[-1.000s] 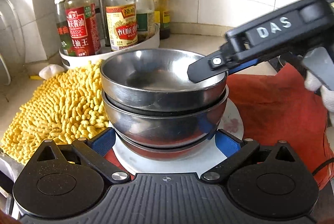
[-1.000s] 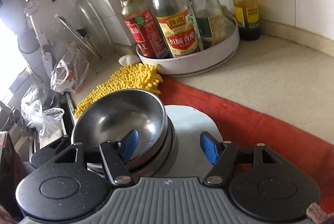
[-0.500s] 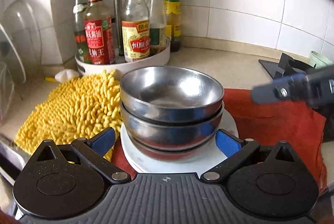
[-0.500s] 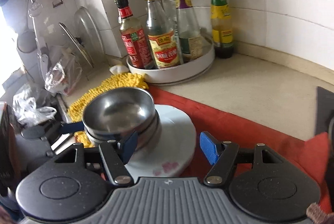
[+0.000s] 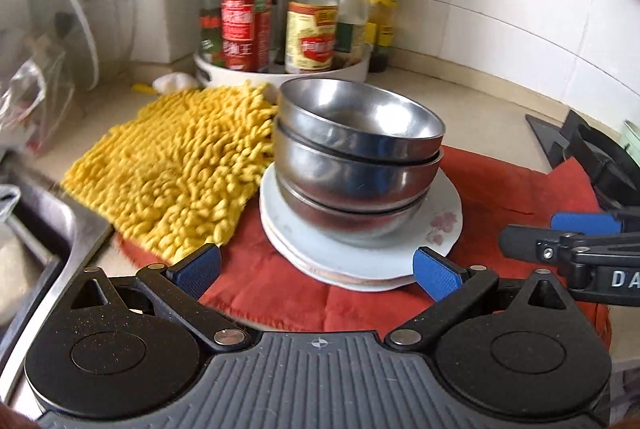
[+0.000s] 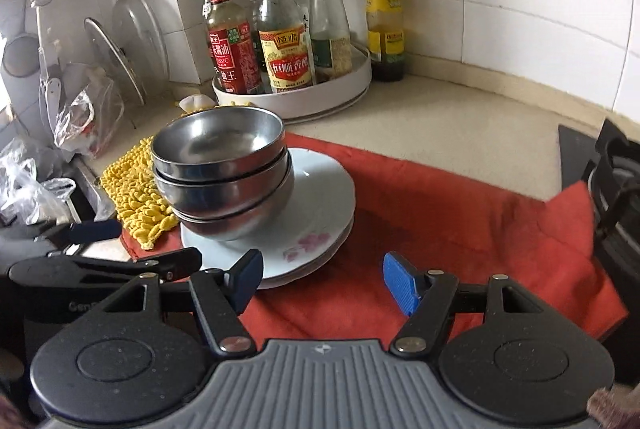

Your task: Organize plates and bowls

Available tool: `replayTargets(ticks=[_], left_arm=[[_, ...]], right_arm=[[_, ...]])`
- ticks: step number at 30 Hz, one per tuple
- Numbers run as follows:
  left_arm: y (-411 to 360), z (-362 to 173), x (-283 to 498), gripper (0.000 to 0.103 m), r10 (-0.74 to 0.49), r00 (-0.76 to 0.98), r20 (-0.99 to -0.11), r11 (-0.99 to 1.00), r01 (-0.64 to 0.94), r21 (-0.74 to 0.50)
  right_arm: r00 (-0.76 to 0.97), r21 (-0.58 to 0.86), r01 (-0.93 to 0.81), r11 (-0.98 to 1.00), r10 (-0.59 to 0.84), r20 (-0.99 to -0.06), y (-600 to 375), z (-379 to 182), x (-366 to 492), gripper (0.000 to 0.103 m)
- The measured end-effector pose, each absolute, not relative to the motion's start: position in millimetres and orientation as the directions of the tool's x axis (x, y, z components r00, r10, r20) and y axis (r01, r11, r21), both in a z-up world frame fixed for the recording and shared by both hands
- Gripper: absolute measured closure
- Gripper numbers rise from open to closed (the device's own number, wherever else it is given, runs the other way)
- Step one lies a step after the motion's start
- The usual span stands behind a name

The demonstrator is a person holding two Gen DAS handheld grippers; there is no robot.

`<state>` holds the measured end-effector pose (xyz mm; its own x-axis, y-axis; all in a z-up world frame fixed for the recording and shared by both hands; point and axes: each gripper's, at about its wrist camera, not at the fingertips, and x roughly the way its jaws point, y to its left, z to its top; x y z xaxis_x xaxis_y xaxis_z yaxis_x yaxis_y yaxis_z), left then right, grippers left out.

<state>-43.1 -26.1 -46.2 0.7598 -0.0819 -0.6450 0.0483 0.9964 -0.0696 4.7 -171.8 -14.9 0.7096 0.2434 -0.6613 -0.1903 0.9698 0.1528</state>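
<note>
Three steel bowls [image 5: 360, 149] sit nested on stacked plates [image 5: 444, 225] over a red cloth [image 6: 460, 197]; left gripper [image 5: 316, 271] and right gripper [image 6: 322, 279] hover open, empty

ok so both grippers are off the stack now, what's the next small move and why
Probably ease both grippers back out of the scene. The three steel bowls sit nested on the stacked plates on the red cloth, with no other dishes in view. The left gripper and right gripper are both open and empty, clear of the stack.
</note>
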Motion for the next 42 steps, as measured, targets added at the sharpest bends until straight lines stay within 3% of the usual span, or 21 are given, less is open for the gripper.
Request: replayTargets(ticks=[14, 42], left_arm=[[-44, -39, -75, 0.001, 0.007, 0.731, -0.682, 0.997, -0.061, -0.055], [-51, -28, -107, 0.003, 0.095, 0.753, -0.651, 0.993, -0.120, 0.005]], right_arm=[[0.668, 0.180, -0.191, 0.965, 0.262, -0.697, -179, -24, -15, 0.039], [0.659, 0.172, -0.252, 0.952, 0.299, -0.690, -184, -16, -38, 0.039]])
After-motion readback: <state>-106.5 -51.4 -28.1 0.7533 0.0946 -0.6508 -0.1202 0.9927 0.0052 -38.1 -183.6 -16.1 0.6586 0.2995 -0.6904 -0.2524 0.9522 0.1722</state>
